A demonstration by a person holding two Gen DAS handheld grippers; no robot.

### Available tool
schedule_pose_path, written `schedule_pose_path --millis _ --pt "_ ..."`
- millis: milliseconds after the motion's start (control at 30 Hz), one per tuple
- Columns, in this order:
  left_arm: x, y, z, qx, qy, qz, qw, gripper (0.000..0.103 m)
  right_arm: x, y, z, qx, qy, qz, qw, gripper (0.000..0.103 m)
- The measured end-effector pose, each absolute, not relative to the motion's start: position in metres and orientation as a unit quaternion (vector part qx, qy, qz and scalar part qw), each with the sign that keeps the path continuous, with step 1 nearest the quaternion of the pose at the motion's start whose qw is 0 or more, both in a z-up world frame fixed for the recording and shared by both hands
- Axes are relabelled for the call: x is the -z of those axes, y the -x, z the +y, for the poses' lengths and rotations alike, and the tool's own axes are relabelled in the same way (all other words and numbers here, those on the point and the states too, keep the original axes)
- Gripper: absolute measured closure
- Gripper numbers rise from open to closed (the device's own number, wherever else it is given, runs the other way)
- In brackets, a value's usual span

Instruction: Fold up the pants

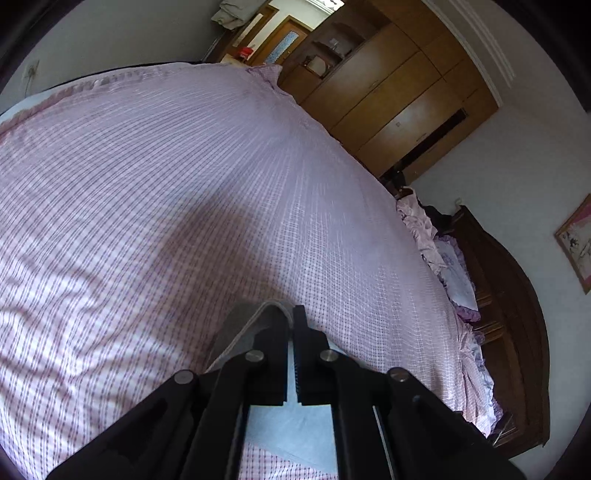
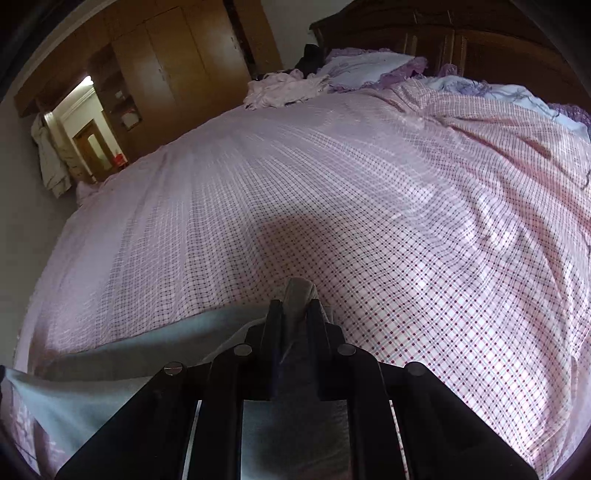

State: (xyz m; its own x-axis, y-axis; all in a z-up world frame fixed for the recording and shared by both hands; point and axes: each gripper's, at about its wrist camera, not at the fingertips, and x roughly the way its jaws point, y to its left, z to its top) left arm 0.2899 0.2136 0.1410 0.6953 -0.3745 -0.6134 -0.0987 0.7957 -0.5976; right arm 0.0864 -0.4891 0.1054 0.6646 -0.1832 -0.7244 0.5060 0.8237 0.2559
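Checked pink bedspread (image 1: 184, 184); grey pants (image 2: 110, 354) strung crosswise between left gripper (image 1: 291, 314) and right gripper (image 2: 295, 306), both clamped on cloth.

We see a bed (image 2: 369, 206) under a pink checked cover; grey pants (image 2: 122, 354) lie at its near edge, crumpled pink clothes (image 2: 284, 92) and frilled pillows (image 2: 365, 66) by the headboard (image 2: 461, 40).

Your left gripper (image 1: 290, 314) and right gripper (image 2: 294, 306) each pinch an edge of the pants (image 2: 129, 354) above the bedspread (image 1: 184, 184). The pillows (image 2: 365, 66) lie at the headboard (image 2: 424, 33), a crumpled garment (image 2: 284, 92) beside them, the wardrobe (image 1: 391, 96) beyond the bed.
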Motion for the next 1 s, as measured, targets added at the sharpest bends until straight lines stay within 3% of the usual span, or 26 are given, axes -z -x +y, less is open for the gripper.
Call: schedule_pose_path --millis 200,267,333,400,467,667,700,767,800,833,900,1000 --pt "-0.123 -0.293 0.212 0.056 0.318 0.415 0.851 0.100 -0.100 -0.093 -0.490 0.205 -0.224 0.368 0.879 0.093" --pt "-0.119 -0.294 0.222 0.020 0.327 0.437 0.838 0.097 -0.102 -0.094 -0.491 0.221 -0.219 0.364 0.878 0.074" --pt "-0.120 -0.294 0.234 -0.040 0.328 0.457 0.826 0.088 -0.108 -0.093 -0.493 0.237 -0.209 0.351 0.881 0.024" --pt "-0.127 -0.282 0.244 -0.043 0.354 0.421 0.834 0.071 -0.114 -0.087 -0.493 0.236 -0.209 0.328 0.891 0.017" --pt "-0.131 -0.268 0.244 -0.022 0.366 0.392 0.844 0.060 -0.122 -0.077 -0.492 0.232 -0.210 0.290 0.904 0.017" --pt "-0.107 -0.229 0.212 0.058 0.338 0.427 0.837 0.060 -0.120 -0.071 -0.471 0.198 -0.208 0.309 0.907 0.018" --pt "-0.103 -0.225 0.204 0.074 0.327 0.434 0.837 0.060 -0.118 -0.071 -0.467 0.184 -0.211 0.318 0.906 0.022" --pt "-0.098 -0.209 0.177 0.104 0.283 0.444 0.844 0.062 -0.111 -0.067 -0.440 0.112 -0.230 0.335 0.907 0.049" --pt "-0.096 -0.202 0.166 0.115 0.267 0.442 0.849 0.065 -0.109 -0.068 -0.428 0.098 -0.228 0.339 0.908 0.071" --pt "-0.095 -0.189 0.147 0.142 0.249 0.429 0.857 0.067 -0.107 -0.075 -0.405 0.075 -0.205 0.358 0.908 0.083" --pt "-0.097 -0.171 0.111 0.199 0.219 0.401 0.867 0.081 -0.103 -0.101 -0.339 0.006 -0.120 0.406 0.906 0.085" --pt "-0.097 -0.150 0.038 0.214 0.078 0.345 0.911 0.083 -0.091 -0.146 -0.255 -0.082 -0.039 0.462 0.882 0.086"
